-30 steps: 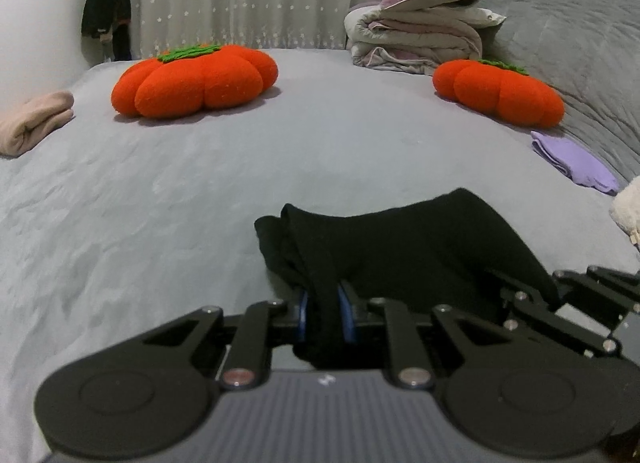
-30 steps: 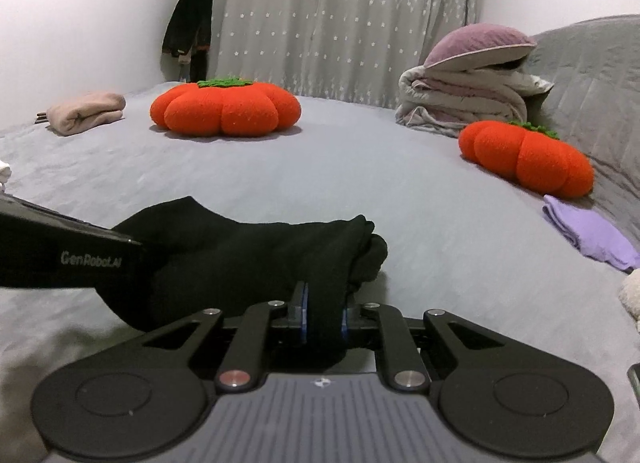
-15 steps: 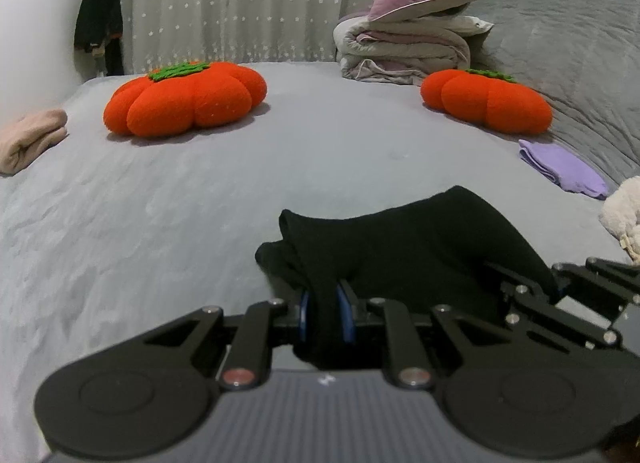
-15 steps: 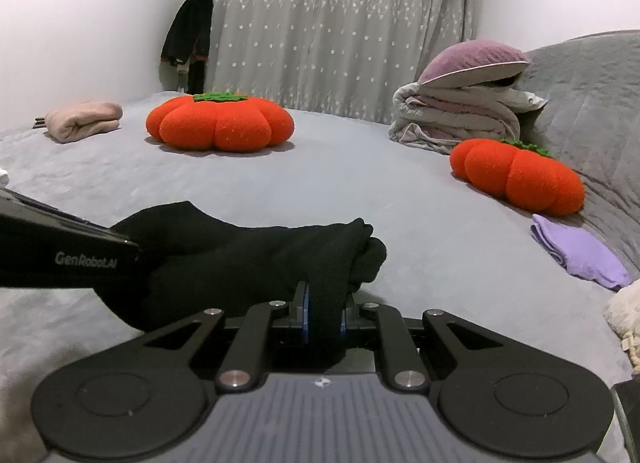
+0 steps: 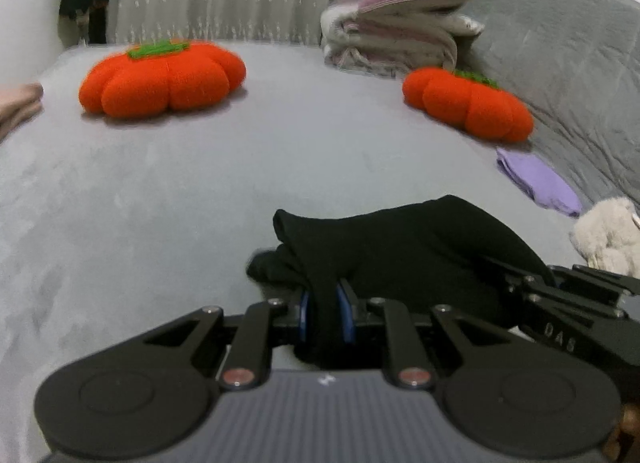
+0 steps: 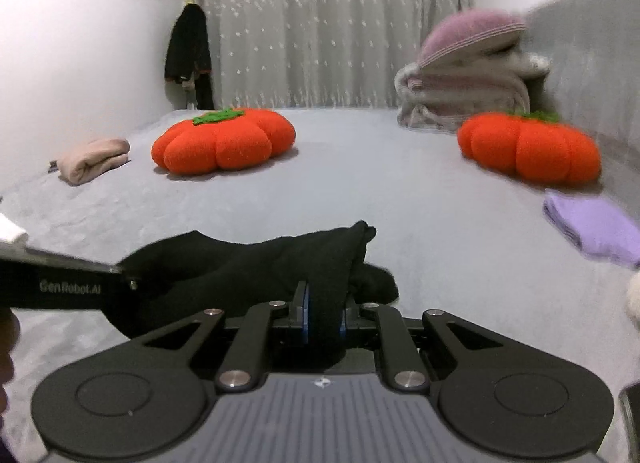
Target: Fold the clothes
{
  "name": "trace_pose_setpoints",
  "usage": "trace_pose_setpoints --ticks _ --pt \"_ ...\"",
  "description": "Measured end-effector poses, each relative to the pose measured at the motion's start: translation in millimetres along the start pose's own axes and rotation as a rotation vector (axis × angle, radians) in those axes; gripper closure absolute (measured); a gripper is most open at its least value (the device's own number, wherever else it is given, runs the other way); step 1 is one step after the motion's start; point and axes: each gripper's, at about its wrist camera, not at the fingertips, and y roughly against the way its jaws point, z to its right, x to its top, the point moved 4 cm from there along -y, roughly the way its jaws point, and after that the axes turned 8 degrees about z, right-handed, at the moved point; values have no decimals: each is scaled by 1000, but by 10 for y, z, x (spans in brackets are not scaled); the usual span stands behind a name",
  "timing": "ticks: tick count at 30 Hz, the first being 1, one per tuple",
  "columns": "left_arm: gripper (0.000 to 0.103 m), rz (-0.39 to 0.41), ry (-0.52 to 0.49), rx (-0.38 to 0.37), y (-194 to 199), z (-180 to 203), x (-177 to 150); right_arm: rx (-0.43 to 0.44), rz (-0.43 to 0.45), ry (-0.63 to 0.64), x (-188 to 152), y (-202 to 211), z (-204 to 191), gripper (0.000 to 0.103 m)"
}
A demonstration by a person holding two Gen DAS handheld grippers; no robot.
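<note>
Pinching a soft black garment point(image 5: 400, 247) in both grippers, left point(image 5: 323, 309) and right point(image 6: 322, 313), jaws nearly closed on bunched folds, I'm holding it draped just above the grey velvety bed point(image 5: 180, 191).

Both grippers showing matte black linkage arms, 2 round pivot discs, blue pads point(image 5: 345, 313), silver screw heads, ribbed grey housing; "GenRobot.AI" printed white on left gripper point(image 6: 68, 287).

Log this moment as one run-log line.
step: folding | left hand-held gripper: shut on black garment | right hand-held gripper: shut on black garment | surface: grey bed
</note>
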Motion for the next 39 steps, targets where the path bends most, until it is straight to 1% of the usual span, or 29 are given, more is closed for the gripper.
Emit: trace_pose_setpoints --ticks 3,8,12,13,15,16,18,21,22,25,28,31,35,37,39 --pt "88 -53 8 -15 16 11 -154 18 -46 -43 -74 19 85 90" --pt "88 -59 19 -28 115 6 -232 62 -107 -139 -200 88 215 89" --pt "88 -76 25 -25 77 -7 -265 88 -177 -216 -335 77 303 87" --pt "88 -83 29 -27 72 -16 -283 96 -197 -246 -362 57 330 85" --pt "88 -87 35 -34 74 -43 -310 109 -228 -327 -402 15 424 75" --pt "88 -86 37 -36 80 -56 -318 113 -239 -373 -422 1 479 73" --pt "88 -84 39 -41 86 -75 -331 129 -257 -477 -459 -31 583 66" --pt "88 -82 29 -47 86 -78 -362 129 -271 -621 -519 -93 759 65" --pt "88 -82 25 -49 87 -79 -371 127 -271 -643 -519 -113 793 65" --pt "87 -84 15 -57 92 -78 -391 117 -267 -689 -503 -174 878 65" --pt "87 -85 18 -65 86 -90 -400 107 -260 -690 -463 -271 881 64" --pt "87 -87 20 -70 72 -99 -406 108 -257 -717 -477 -369 892 62" --pt "87 -90 24 -72 47 -112 -425 111 -239 -738 -501 -405 897 61" --pt "86 -93 37 -75 42 -132 -437 112 -226 -742 -514 -410 891 61" --pt "80 -97 62 -83 37 -173 -451 107 -212 -724 -518 -416 860 61"
